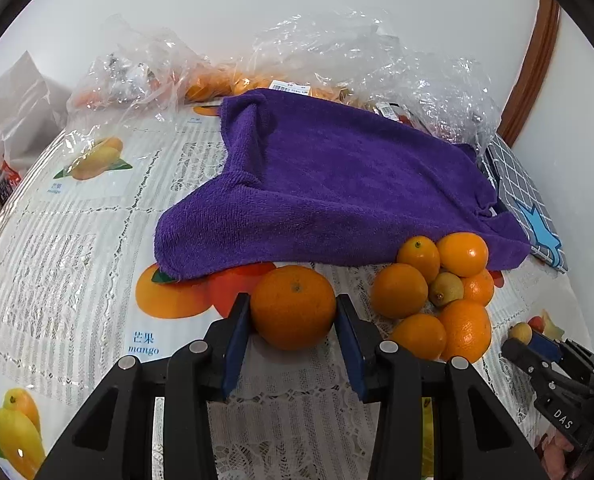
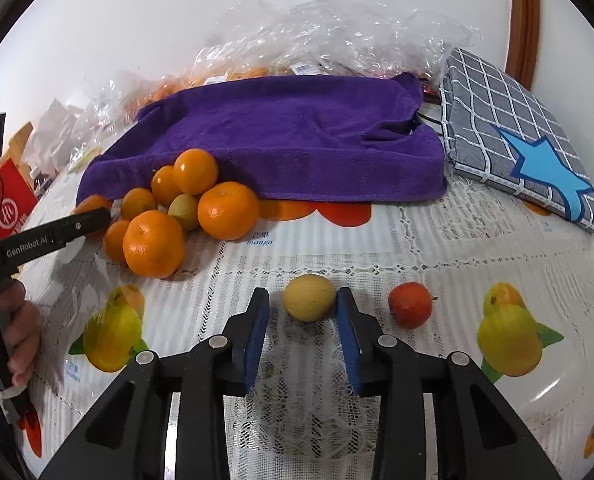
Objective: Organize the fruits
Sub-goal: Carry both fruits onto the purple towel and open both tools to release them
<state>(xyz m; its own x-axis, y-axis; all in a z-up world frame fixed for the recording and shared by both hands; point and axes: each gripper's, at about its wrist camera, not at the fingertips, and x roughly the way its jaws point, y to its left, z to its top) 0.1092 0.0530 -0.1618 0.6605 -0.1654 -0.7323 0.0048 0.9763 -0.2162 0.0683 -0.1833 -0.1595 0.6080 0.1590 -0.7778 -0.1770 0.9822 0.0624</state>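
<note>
The left gripper (image 1: 293, 312) has its jaws on both sides of a big orange (image 1: 293, 307), touching it, down on the surface (image 1: 69, 264). Just beside it sits a pile of oranges (image 1: 437, 296) with one small green-yellow fruit in the middle, at the edge of a purple towel (image 1: 337, 184). The right gripper (image 2: 303, 308) has its jaws open around a small yellow fruit (image 2: 309, 297); only the right one touches it. A small red fruit (image 2: 411, 305) lies near it.
</note>
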